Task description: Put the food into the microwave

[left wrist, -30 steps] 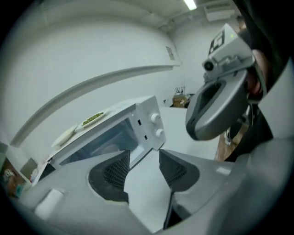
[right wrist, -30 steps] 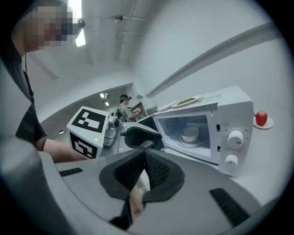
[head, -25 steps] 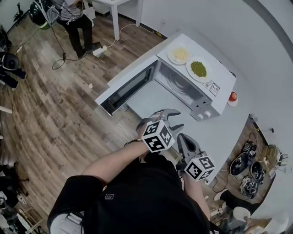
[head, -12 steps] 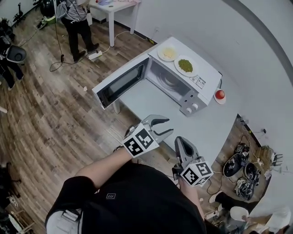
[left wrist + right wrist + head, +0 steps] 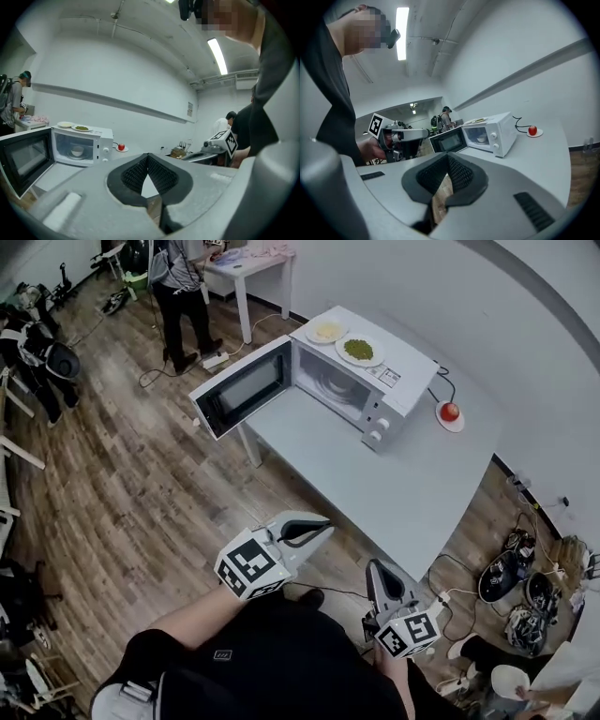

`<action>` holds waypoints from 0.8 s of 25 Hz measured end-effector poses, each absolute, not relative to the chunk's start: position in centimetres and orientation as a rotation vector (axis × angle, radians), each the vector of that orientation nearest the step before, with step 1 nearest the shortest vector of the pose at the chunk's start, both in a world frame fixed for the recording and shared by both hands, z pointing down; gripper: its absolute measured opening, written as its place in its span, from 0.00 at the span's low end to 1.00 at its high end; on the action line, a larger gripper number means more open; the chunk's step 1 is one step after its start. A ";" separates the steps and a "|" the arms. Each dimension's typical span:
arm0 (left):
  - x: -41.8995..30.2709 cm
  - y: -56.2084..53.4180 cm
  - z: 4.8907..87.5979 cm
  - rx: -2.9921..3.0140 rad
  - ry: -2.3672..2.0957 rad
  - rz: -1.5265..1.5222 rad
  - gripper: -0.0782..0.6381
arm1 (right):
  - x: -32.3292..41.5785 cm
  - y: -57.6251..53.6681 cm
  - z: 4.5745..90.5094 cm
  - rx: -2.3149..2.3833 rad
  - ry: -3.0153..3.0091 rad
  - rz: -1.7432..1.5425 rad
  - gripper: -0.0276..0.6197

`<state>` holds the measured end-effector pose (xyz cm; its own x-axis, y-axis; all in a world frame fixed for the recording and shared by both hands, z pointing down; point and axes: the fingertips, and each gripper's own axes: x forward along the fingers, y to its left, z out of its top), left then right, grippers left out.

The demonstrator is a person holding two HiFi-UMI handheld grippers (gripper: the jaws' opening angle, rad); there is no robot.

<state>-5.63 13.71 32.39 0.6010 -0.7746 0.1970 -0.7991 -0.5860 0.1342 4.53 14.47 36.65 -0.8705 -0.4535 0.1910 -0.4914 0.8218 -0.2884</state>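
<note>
The microwave [image 5: 375, 381] stood at the far end of the grey table [image 5: 394, 484] with its door [image 5: 242, 388] swung wide open over the table's edge, so the cavity was ready to be loaded. The food had not gone in yet: a plate of green food [image 5: 358, 350] and a plate of pale food [image 5: 326, 331] sat side by side on top of the microwave, probably parked there within easy reach of the opening. A small bowl [image 5: 76, 151] already sat inside on the turntable. A red fruit [image 5: 450, 412] on a saucer lay on the table just beside the microwave, on the side away from the door. Both tools were held well apart from all this, out over the wooden floor [image 5: 141, 484] close to the person's body and pointing roughly level toward the table. The left gripper [image 5: 323, 524] had just been closing, and its ribbed pads [image 5: 133, 173] met at the tips with nothing between them. The right gripper [image 5: 375, 564] was likewise closed and empty, with only floor showing through the gap behind its pads. With neither tool carrying anything, the task seemed to be at its very start, and both would need to open again before either plate could be lifted.
</note>
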 end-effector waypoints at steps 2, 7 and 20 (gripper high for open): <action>-4.1 15.6 31.9 2.651 -1.277 0.180 0.12 | 5.0 15.8 35.8 0.721 -2.927 0.473 0.06; -2.5 18.2 29.6 2.758 -1.231 0.159 0.12 | 4.7 17.9 33.2 0.718 -3.035 0.425 0.06; -7.2 18.7 28.8 2.719 -1.280 0.084 0.12 | 0.2 18.9 31.7 0.718 -3.053 0.342 0.06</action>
